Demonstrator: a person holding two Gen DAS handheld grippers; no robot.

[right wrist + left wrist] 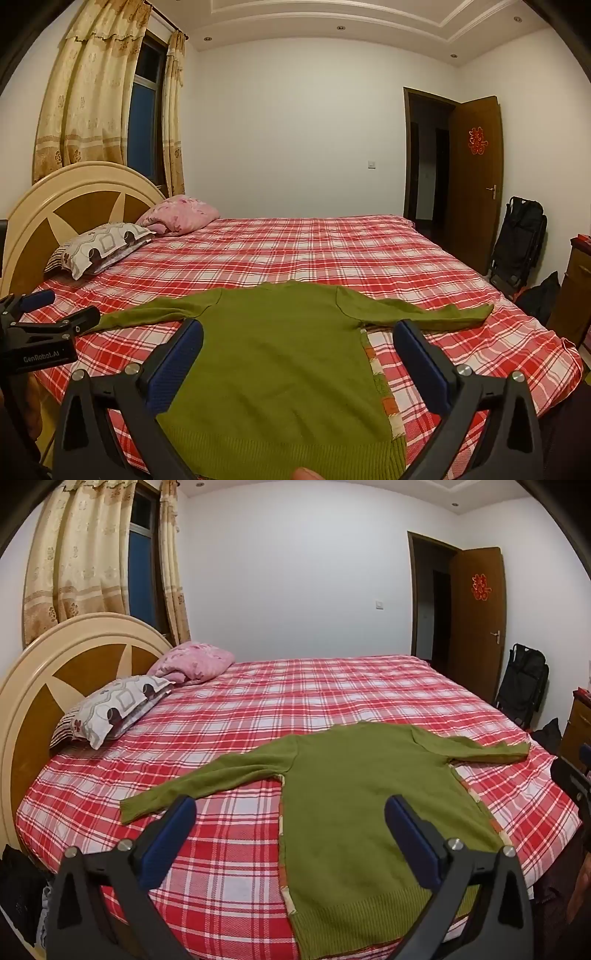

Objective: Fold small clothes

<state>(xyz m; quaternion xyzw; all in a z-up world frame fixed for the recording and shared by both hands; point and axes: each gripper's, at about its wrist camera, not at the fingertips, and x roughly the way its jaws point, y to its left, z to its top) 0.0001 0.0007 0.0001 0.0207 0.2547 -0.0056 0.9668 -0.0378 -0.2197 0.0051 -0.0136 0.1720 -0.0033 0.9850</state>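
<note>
A small green knit sweater [354, 794] lies flat on the red plaid bed [258, 709], back side up, both sleeves spread out, hem at the near edge. It also shows in the right wrist view [280, 354]. A patterned lining edge peeks out along its sides. My left gripper [290, 806] is open and empty, above the sweater's left side near the left sleeve. My right gripper [297, 332] is open and empty, above the sweater's body. The left gripper also shows at the left edge of the right wrist view [44, 325].
A patterned pillow [110, 709] and a pink bundle [195, 662] lie by the headboard [44, 686] at the left. A black folded stroller [522, 686], an open door [476, 620] and a wooden cabinet [578, 727] stand to the right.
</note>
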